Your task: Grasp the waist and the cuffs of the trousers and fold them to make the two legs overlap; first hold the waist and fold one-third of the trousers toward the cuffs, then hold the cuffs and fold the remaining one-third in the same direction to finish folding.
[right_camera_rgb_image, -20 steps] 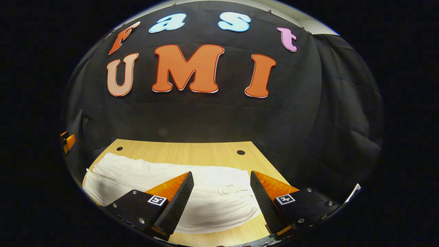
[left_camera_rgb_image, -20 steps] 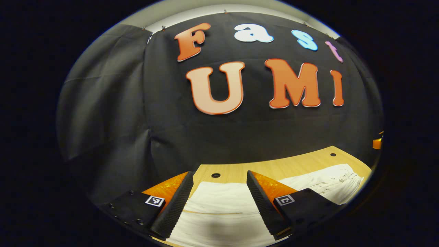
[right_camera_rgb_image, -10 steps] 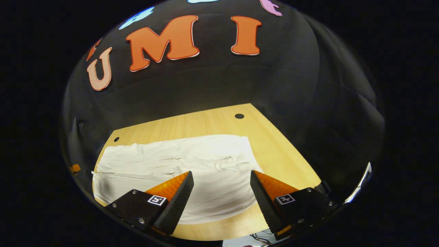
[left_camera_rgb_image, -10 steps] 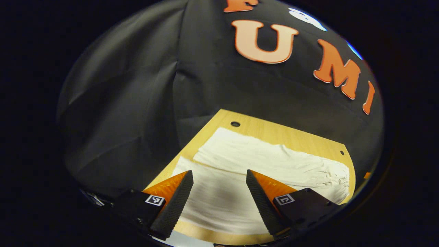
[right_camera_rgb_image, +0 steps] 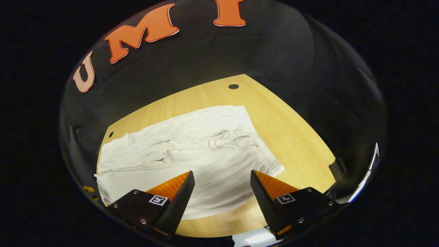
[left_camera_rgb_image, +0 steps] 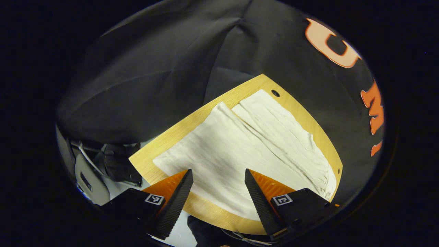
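A pair of cream-white cloth trousers (left_camera_rgb_image: pixel 253 144) (right_camera_rgb_image: pixel 192 154) lies spread flat across the light wooden table top (left_camera_rgb_image: pixel 164 137) (right_camera_rgb_image: pixel 284 127), both legs side by side and the gathered waist with its drawstring at the right end. The left gripper (left_camera_rgb_image: pixel 218 180) hangs above the near cuff end with its fingers spread and nothing between them. The right gripper (right_camera_rgb_image: pixel 222 181) hangs above the near waist edge, likewise spread and holding nothing.

No readable text, brand or number on things here. My left gripper (left_camera_rgb_image: pixel 218 190) and right gripper (right_camera_rgb_image: pixel 222 192) each carry small square b/w marker tags, coded patterns only, no letters I can read.
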Tool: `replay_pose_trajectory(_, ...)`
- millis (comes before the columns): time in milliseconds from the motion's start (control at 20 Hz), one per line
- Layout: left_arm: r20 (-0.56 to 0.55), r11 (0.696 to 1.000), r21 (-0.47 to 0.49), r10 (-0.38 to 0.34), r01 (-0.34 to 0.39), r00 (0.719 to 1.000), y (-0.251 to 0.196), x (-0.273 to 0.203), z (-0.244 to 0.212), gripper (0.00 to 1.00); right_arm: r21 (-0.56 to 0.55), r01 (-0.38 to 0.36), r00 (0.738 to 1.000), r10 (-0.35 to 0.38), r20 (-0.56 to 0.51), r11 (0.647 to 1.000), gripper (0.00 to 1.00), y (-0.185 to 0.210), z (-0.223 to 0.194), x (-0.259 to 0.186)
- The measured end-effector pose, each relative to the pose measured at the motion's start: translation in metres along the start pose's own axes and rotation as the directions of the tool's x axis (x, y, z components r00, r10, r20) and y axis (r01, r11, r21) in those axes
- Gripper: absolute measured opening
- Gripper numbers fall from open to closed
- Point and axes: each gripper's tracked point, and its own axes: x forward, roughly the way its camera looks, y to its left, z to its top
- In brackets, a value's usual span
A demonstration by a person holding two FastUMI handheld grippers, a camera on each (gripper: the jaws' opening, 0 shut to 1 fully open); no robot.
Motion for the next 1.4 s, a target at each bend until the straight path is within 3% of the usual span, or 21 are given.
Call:
replay_pose_trajectory(500,-0.094,0.967,-0.254,-0.013,-0.011,0.995,0.068,0.026,-0.024,1.00,0.094,0.004,0.992,0.008,-0.130,0.996,0.98,-0.018,-0.039,0.026)
replay_pose_trajectory(550,-0.094,0.961,-0.275,-0.015,-0.011,0.995,0.073,0.030,-0.023,0.93,0.109,0.004,0.991,0.011,-0.135,0.994,0.98,-0.020,-0.040,0.028)
replay_pose_trajectory(600,-0.082,0.955,-0.297,-0.030,0.004,0.996,0.074,0.031,-0.019,0.97,0.125,0.003,0.990,0.015,-0.142,0.992,0.98,-0.021,-0.043,0.029)
replay_pose_trajectory(750,-0.049,0.938,-0.340,-0.085,0.063,0.995,0.071,0.033,-0.007,0.98,0.185,-0.003,0.987,0.032,-0.158,0.983,0.99,-0.026,-0.048,0.033)
replay_pose_trajectory(1000,0.027,0.902,-0.394,-0.183,0.179,0.983,0.051,0.052,0.010,0.91,0.303,0.000,0.982,0.057,-0.180,0.953,0.96,-0.036,-0.060,0.041)
replay_pose_trajectory(1100,0.058,0.868,-0.446,-0.214,0.217,0.975,0.043,0.065,0.015,0.82,0.342,0.009,0.980,0.059,-0.189,0.940,0.96,-0.043,-0.064,0.044)
replay_pose_trajectory(1150,0.064,0.853,-0.472,-0.219,0.223,0.974,0.040,0.069,0.016,0.69,0.357,0.016,0.980,0.056,-0.190,0.934,0.96,-0.048,-0.064,0.045)
replay_pose_trajectory(1200,0.061,0.847,-0.485,-0.214,0.216,0.975,0.040,0.075,0.017,0.62,0.371,0.026,0.980,0.049,-0.191,0.928,0.96,-0.052,-0.066,0.046)
replay_pose_trajectory(1350,0.040,0.889,-0.426,-0.164,0.165,0.986,0.040,0.078,0.016,0.12,0.406,0.049,0.981,0.032,-0.192,0.912,0.96,-0.068,-0.068,0.051)
replay_pose_trajectory(1400,0.027,0.914,-0.382,-0.136,0.136,0.990,0.041,0.076,0.017,0.08,0.422,0.055,0.982,0.028,-0.187,0.905,0.96,-0.073,-0.067,0.053)
